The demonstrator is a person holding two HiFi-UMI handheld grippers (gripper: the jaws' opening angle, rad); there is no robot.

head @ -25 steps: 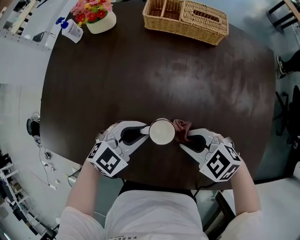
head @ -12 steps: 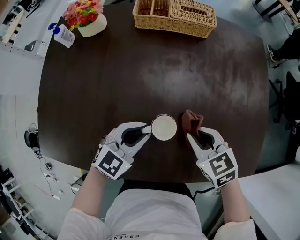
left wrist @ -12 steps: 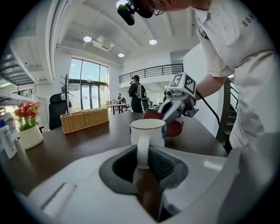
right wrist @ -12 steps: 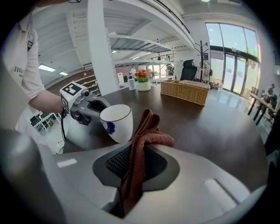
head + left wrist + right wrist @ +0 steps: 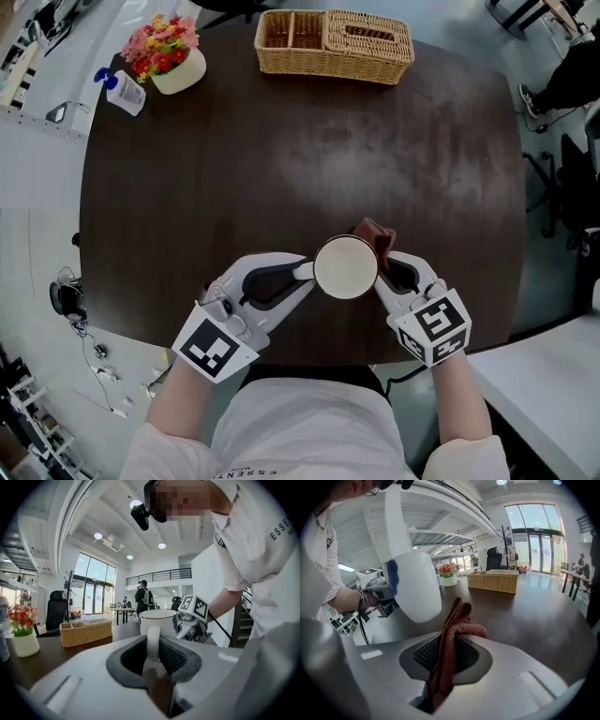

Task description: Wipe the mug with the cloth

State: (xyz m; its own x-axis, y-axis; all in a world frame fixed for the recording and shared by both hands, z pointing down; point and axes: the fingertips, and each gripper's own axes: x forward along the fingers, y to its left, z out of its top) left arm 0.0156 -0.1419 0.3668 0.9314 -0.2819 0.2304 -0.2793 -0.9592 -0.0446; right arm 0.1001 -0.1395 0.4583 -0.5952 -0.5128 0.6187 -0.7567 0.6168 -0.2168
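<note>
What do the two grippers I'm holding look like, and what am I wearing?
The left hand-held gripper and right hand-held gripper are smooth white shells with dark ribbed pads. Each carries a cube of black-and-white markers. A black cable leaves the right one. You wear a white short-sleeved shirt.

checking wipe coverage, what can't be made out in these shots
- The mug outer wall: head view looks straight down, so only rim and inside show.
- Whether the cloth touches the mug: head view, the rim and the right gripper cover that spot.
- Dirt or wetness on the mug: too small in every view.
- The basket contents: head view, too small, and a lid covers one part.
</note>
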